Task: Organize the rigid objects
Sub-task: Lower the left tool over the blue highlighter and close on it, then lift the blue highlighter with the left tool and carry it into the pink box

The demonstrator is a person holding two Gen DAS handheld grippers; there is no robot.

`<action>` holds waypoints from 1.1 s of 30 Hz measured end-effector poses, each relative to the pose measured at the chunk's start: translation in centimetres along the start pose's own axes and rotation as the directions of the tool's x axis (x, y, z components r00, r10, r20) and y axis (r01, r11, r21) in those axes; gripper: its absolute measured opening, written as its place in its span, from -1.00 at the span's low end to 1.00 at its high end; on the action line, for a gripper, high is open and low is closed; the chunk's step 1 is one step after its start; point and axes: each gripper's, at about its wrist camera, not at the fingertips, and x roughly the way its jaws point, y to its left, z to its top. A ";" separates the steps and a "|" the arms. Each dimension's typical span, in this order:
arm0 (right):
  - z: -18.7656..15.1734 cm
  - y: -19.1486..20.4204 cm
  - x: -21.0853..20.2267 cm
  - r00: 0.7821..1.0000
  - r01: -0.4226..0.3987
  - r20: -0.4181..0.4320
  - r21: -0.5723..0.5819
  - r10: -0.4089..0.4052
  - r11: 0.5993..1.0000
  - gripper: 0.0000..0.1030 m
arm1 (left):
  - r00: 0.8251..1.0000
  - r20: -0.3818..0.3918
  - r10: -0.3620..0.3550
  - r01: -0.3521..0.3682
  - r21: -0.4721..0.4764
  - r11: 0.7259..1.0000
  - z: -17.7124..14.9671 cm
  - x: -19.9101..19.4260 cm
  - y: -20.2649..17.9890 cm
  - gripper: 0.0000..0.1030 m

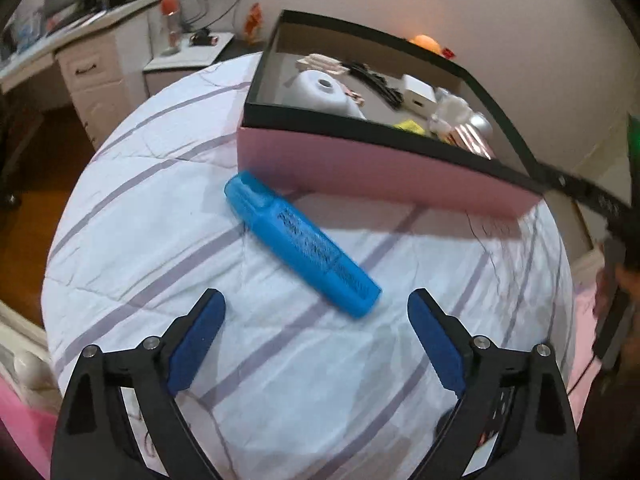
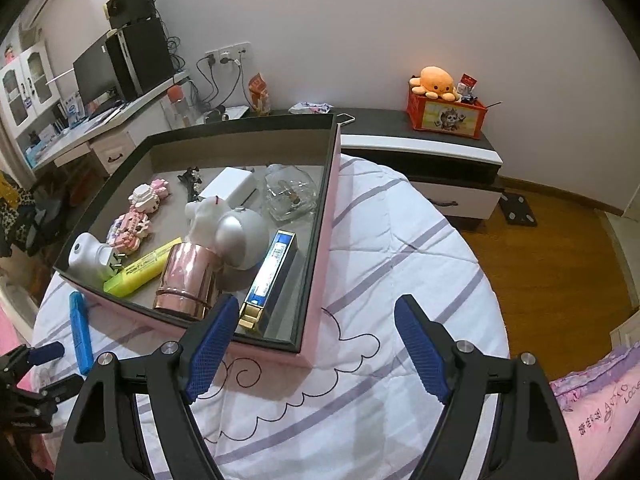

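Blue highlighter point(image 1: 301, 243) lies beside the pink box point(image 1: 380, 172) — left gripper point(image 1: 316, 310) and right gripper point(image 2: 312, 322) both spread, empty.

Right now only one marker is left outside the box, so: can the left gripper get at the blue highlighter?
Probably yes. The blue highlighter lies flat on the bedsheet just ahead of the left gripper, whose open jaws hold nothing. Nothing lies between them; the pink box sits beyond its far end.

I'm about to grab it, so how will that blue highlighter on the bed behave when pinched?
The blue highlighter looks like stiff, light plastic. Its flattish body probably won't roll much. The soft quilt beneath may let it sink when pressed.
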 end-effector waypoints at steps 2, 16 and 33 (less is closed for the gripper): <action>0.0 -0.1 0.1 1.000 -0.003 -0.002 0.004 0.003 1.000 0.58 | 1.000 0.016 0.001 -0.001 -0.013 1.000 0.5 0.6 -0.3 0.89; 0.3 -0.1 -0.1 0.997 0.076 -0.002 -0.001 -0.076 0.997 0.58 | 0.993 0.068 0.100 -0.106 0.092 0.990 1.0 -0.1 2.6 -0.36; 1.1 0.8 1.6 0.993 0.088 -0.077 -0.058 -0.092 0.994 -0.39 | 0.987 0.093 0.130 -0.142 0.140 0.980 3.1 0.9 4.0 -0.50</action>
